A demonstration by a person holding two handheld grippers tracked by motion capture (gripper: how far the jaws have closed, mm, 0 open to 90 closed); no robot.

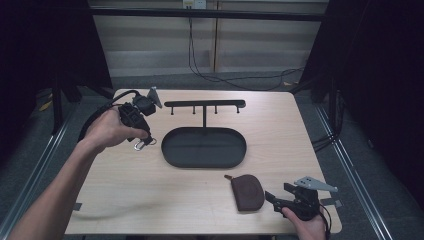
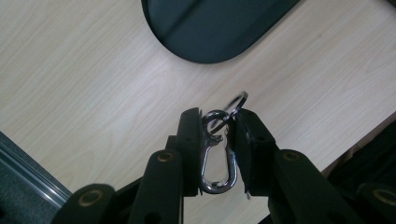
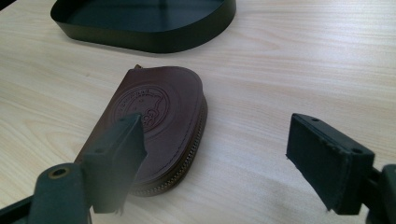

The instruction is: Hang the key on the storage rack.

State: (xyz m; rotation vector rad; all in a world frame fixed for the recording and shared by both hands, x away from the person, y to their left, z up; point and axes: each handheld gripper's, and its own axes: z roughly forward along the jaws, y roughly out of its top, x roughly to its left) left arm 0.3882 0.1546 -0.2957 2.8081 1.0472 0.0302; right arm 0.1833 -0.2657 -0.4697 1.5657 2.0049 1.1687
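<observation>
At 10 o'clock of tray point(image 1: 170, 155): your left gripper point(image 2: 219, 140) clamps carabiner point(image 2: 215, 168) | right gripper point(image 3: 215, 158) wide open, empty, beside pouch point(image 3: 159, 116) | step: carry | next: hang on rack point(image 1: 205, 104).

Lab-like test booth: black curtains point(image 1: 45, 45), bare wooden table point(image 1: 150, 200), loose cables point(image 1: 225, 77) on floor.

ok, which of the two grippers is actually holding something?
The left gripper: its jaws are shut on a silver snap hook with a key ring, lifted off the table. The right gripper is open beside the brown pouch, holding nothing.
</observation>
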